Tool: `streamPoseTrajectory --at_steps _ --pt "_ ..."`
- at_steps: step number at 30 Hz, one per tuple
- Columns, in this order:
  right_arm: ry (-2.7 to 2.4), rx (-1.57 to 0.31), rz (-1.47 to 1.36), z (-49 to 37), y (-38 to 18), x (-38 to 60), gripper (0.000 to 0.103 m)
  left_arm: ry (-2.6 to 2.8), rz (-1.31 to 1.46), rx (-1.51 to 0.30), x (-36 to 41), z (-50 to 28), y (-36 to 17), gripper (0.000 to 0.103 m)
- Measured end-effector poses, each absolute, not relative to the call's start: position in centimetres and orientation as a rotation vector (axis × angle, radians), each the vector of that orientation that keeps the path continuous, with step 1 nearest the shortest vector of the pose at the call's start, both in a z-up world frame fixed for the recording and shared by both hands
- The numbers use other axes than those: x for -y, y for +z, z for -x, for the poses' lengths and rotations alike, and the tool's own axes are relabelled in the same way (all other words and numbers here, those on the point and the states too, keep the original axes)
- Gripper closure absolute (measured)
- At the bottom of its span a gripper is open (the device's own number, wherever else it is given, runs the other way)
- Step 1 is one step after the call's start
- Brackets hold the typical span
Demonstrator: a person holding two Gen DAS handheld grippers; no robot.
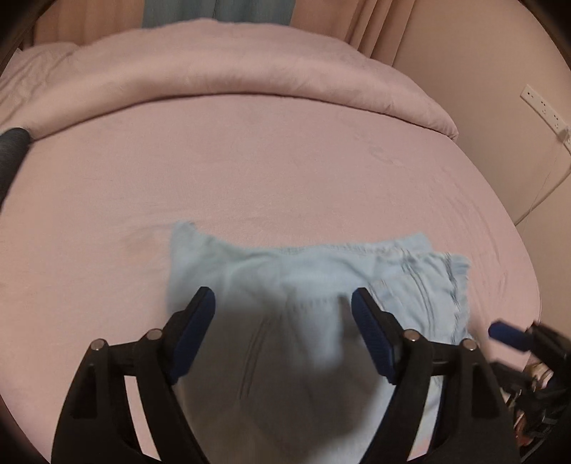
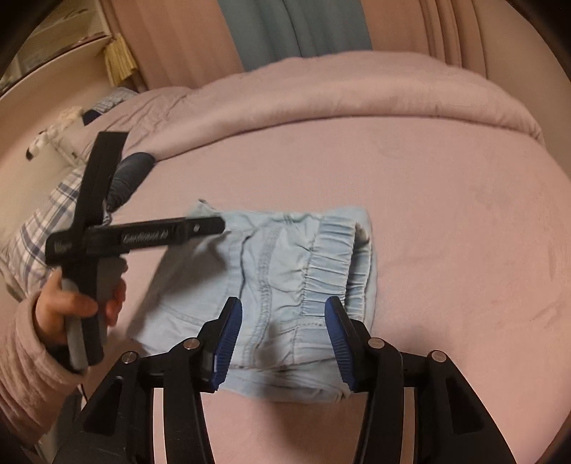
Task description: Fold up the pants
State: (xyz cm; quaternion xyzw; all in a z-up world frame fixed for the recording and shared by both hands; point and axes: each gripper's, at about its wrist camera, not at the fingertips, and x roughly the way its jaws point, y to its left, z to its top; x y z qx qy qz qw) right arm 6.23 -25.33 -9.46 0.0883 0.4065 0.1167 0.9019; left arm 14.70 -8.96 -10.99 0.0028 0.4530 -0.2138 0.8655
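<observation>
Light blue pants (image 1: 314, 278) lie folded into a compact bundle on the pink bed (image 1: 249, 171). In the right wrist view the pants (image 2: 278, 264) show their gathered elastic waistband on the right side. My left gripper (image 1: 283, 321) is open and empty, hovering just above the near part of the bundle; it also shows from the side in the right wrist view (image 2: 214, 226), held in a hand over the bundle's left edge. My right gripper (image 2: 282, 328) is open and empty, just above the bundle's near edge; one of its blue fingertips (image 1: 506, 333) shows at the right of the left wrist view.
A rolled pink duvet (image 1: 232, 78) lies across the back of the bed. A dark rolled item (image 2: 130, 175) and plaid fabric (image 2: 35, 228) sit at the bed's left side. A wall with a power strip (image 1: 544, 107) is on the right. Curtains (image 2: 292, 32) hang behind.
</observation>
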Motion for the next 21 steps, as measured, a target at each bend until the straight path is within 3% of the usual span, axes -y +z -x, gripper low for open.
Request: streamPoseTrajectory --at_steps 7,16,21 --pt "0.236 -0.86 -0.159 -6.0 -10.1 24.0 0.053 -0.361 -0.034 -0.951 7.0 -10.6 -11.1 0.022" --pt "0.207 -0.946 -0.131 -6.2 -12.9 23.4 0.053 -0.32 -0.076 -1.026 6.4 -8.3 -15.5 0.022" --pt "0.216 -0.941 -0.133 -6.0 -13.6 23.7 0.052 -0.325 -0.04 -1.018 5.9 -8.4 -15.8 0.015"
